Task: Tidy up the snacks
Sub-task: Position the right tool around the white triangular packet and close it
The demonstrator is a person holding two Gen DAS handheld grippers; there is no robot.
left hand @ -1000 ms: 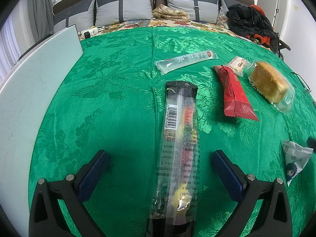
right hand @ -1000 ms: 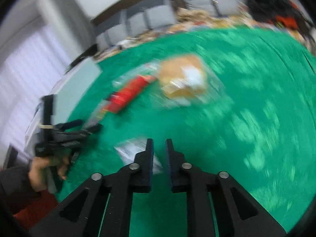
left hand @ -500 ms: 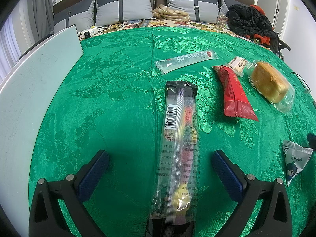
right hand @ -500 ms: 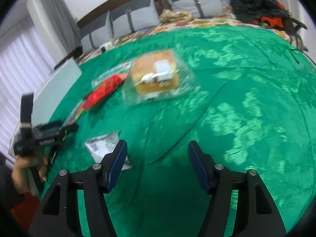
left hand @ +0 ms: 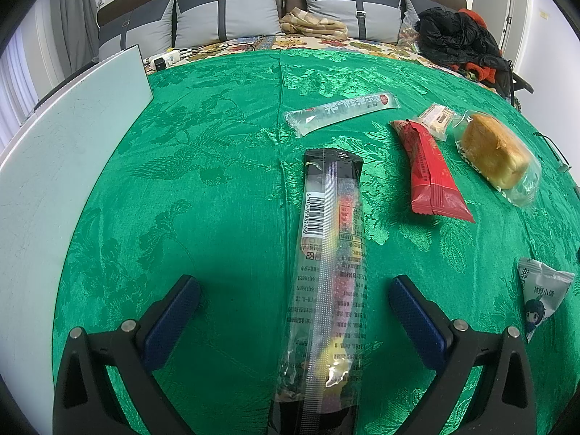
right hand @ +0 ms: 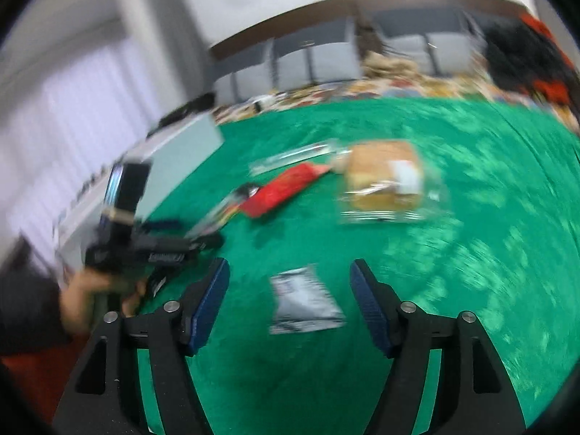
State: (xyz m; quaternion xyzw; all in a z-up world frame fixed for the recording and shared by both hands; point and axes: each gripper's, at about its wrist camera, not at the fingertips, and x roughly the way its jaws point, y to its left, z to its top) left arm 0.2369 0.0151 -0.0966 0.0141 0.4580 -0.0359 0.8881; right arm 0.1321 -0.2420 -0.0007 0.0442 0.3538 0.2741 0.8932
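Left wrist view: a pale board [left hand: 65,166] lies along the left edge of a green brocade cloth [left hand: 217,199]. The left gripper [left hand: 295,297] hovers low over the cloth with its blue-padded jaws spread wide, and a long clear candy pack [left hand: 331,264] lies lengthwise between them, touching neither pad. Beyond its far end a clear stick sachet [left hand: 342,110] lies crosswise. To the right sit a red wrapper [left hand: 431,177], a small tan packet [left hand: 436,119] just beside its far tip, and a bagged bun [left hand: 494,156]. A small white pouch [left hand: 542,295] lies apart near the right edge. Grey cushions [left hand: 224,18] and a black jacket [left hand: 456,40] line the back of the room.

Right wrist view, blurred by motion: at far left a hand [right hand: 90,293] grips the left gripper's handle beside the long pack. The red wrapper and the bun lie farther up the cloth. The right gripper [right hand: 290,282] also stands wide open and holds nothing, with the white pouch lying flat on the cloth just ahead, between its fingertips and touching neither.
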